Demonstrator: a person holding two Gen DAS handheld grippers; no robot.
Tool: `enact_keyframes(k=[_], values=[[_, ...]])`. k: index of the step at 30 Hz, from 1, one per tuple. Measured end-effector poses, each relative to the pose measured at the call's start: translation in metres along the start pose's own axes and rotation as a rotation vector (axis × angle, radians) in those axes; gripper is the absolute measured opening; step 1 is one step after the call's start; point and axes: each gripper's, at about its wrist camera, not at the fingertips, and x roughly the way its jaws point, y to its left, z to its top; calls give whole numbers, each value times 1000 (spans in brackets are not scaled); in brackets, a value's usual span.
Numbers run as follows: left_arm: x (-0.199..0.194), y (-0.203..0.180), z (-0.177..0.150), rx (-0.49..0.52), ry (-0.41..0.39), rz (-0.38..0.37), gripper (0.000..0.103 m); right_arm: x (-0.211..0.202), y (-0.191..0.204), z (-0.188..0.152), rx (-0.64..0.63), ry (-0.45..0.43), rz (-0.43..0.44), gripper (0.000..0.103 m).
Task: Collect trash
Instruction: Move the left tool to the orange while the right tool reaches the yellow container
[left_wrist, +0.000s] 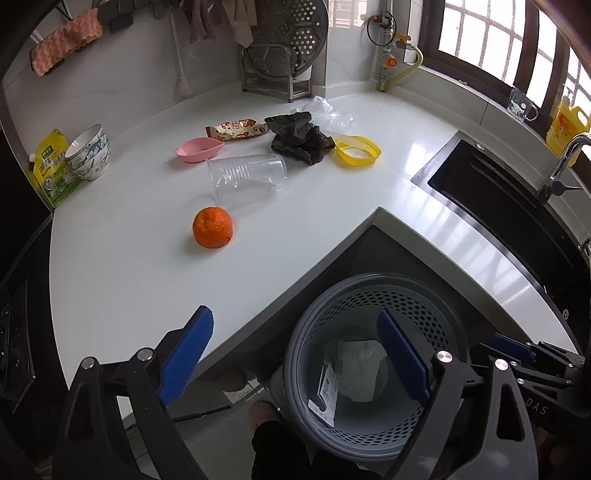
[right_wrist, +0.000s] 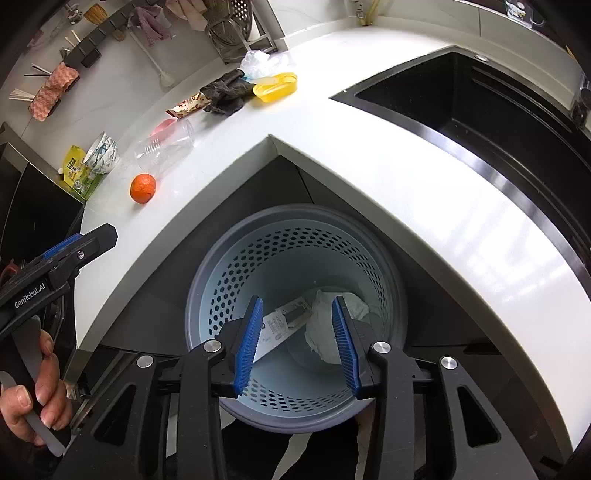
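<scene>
left gripper (left_wrist: 295, 354): black frame, ribbed blue pads, jaws spread wide with nothing between them, hanging over the counter edge and the bin

right gripper (right_wrist: 297, 343): same build, jaws partway apart and empty, pointing straight down into the bin

hand (right_wrist: 31, 398): wrapped round the left gripper's grey handle, far left in the right wrist view

bin (left_wrist: 373, 291): round grey-blue plastic basket with perforated walls, on the floor tucked into the counter's inner corner

trash in bin: crumpled white paper wad (right_wrist: 328, 325) plus a flat printed packet (right_wrist: 284, 325) lying on the bottom

counter (left_wrist: 147, 258): glossy white, L-shaped

still on the counter: snack wrapper (left_wrist: 238, 130), clear ribbed plastic cup (left_wrist: 246, 178) lying on its side, dark crumpled cloth (left_wrist: 299, 137), clear plastic bag (left_wrist: 328, 112) behind it, all well apart from the bin

other stuff: orange (left_wrist: 212, 227) nearest, pink leaf-shaped dish (left_wrist: 198, 149), yellow lid (left_wrist: 357, 149), stacked patterned bowls (left_wrist: 89, 153) far left

sink (left_wrist: 491, 199): black, rectangular, on the right
</scene>
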Motion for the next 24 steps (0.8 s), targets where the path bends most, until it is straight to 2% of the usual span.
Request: enact_keyframes(k=[11, 24], values=[[-22, 46, 22, -108, -65, 64, 95, -7, 31, 33, -80, -40, 20, 46], [7, 93, 31, -209, -40, 123, 95, 4, 47, 64, -111, -51, 3, 49]])
